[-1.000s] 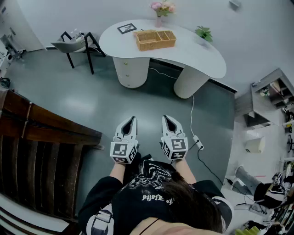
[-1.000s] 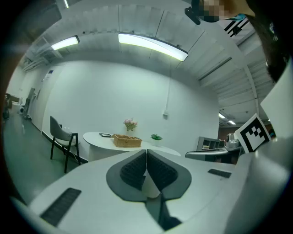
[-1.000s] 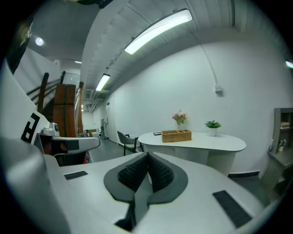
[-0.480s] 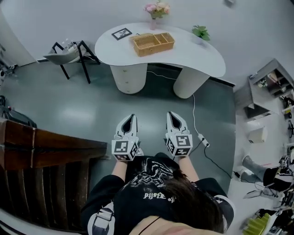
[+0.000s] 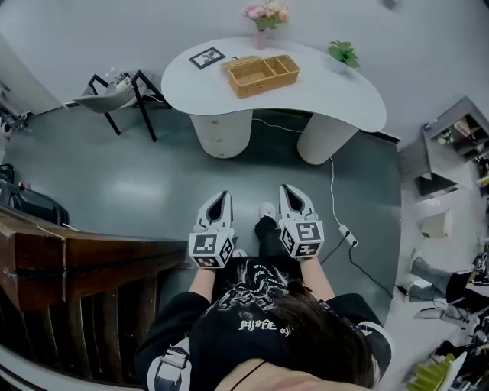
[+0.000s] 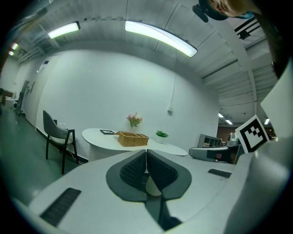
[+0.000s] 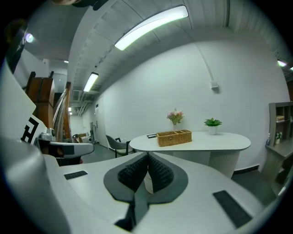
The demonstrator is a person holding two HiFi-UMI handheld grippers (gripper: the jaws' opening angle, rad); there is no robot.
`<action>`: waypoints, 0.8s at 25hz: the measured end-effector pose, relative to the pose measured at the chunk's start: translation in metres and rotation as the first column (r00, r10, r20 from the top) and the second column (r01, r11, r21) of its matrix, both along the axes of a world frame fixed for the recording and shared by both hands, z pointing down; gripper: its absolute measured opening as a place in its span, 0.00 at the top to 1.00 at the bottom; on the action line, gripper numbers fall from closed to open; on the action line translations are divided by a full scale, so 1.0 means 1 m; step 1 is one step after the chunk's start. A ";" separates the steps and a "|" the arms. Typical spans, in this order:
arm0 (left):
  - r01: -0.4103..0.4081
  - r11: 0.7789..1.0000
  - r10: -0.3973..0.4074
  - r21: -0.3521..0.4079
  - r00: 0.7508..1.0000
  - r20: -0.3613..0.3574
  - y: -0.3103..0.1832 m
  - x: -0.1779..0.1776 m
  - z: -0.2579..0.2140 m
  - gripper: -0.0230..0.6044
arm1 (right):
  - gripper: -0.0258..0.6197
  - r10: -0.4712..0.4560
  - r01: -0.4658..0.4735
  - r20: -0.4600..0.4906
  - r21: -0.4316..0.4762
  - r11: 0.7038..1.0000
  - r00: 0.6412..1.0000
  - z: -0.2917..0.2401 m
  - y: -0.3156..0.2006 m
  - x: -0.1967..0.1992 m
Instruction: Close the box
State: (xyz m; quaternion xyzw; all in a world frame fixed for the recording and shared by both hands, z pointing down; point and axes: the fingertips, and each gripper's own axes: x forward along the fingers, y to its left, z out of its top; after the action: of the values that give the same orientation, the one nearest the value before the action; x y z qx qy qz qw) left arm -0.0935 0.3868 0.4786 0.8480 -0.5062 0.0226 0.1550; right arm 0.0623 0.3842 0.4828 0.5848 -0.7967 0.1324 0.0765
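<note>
A woven wicker box with its compartments showing stands on the white curved table across the room, far from both grippers. My left gripper and right gripper are held side by side at waist height over the grey floor, pointing toward the table, both shut with nothing between the jaws. The left gripper view shows the box small above the closed left gripper. In the right gripper view the box sits above the closed right gripper.
On the table stand a flower vase, a small plant and a framed picture. A chair is left of it. Dark wooden furniture lies at my left, a cable with power strip on the floor at right.
The wooden furniture has slid lower left in view, and a foot now shows between the grippers. Both grippers stay shut and level.
</note>
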 end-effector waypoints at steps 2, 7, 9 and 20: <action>0.011 1.000 -0.011 -0.004 1.000 0.013 -0.010 0.001 0.008 0.92 | 0.92 -0.017 0.017 0.002 0.001 1.000 1.000 0.008 -0.019 0.001; 0.052 0.999 -0.052 -0.004 0.998 0.025 -0.056 0.009 0.013 0.92 | 0.92 -0.066 0.066 0.019 0.004 0.998 0.998 0.017 -0.082 0.009; 0.055 0.998 -0.055 0.004 0.998 0.011 -0.081 0.019 0.008 0.92 | 0.92 -0.088 0.088 0.030 0.006 0.996 0.996 0.016 -0.110 0.015; 0.075 0.997 -0.076 0.031 0.997 0.019 -0.197 0.082 0.010 0.92 | 0.92 -0.184 0.184 0.039 -0.008 0.983 0.982 0.028 -0.229 0.062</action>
State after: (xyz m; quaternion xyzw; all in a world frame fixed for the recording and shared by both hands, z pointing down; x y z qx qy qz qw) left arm -0.0120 0.1900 0.4885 0.8302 -0.5398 0.0179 0.1379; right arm 0.1242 0.1547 0.5108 0.5055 -0.8479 0.1403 0.0768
